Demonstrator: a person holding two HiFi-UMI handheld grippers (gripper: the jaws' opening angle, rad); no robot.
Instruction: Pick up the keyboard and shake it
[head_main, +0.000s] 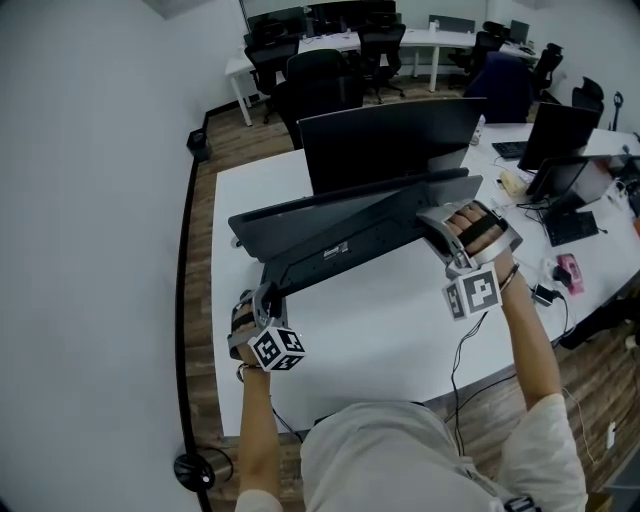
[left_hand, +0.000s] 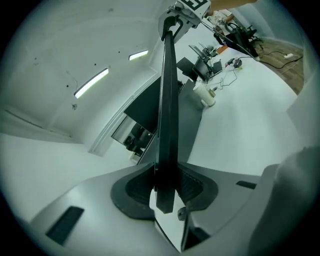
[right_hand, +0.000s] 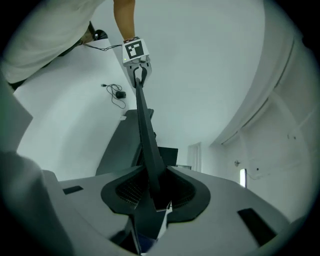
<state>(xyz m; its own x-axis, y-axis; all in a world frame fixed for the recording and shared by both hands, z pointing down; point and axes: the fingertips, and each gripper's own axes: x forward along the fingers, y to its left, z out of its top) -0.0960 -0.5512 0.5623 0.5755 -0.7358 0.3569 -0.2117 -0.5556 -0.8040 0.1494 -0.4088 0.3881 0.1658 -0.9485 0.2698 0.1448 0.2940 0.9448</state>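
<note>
Keyboard (head_main: 350, 225) up in the air, clear of the white desk (head_main: 380, 330), dark underside tipped toward the head camera, just in front of the black monitor (head_main: 390, 135). It's carried at both ends. The left gripper (head_main: 267, 297) takes the lower left end, and its own view shows both pads clamped on the thin edge of the board. The right gripper (head_main: 440, 218) has the higher right end, so the board slopes upward to the right. Its jaws are pinched on that edge just the same. As for writing, there's a small pale label (head_main: 335, 250) on the underside, far too small to read. The only other print in sight is the black-and-white square patterns on the left marker cube (head_main: 277, 348) and the right marker cube (head_main: 472, 293). No brand name shows anywhere.
</note>
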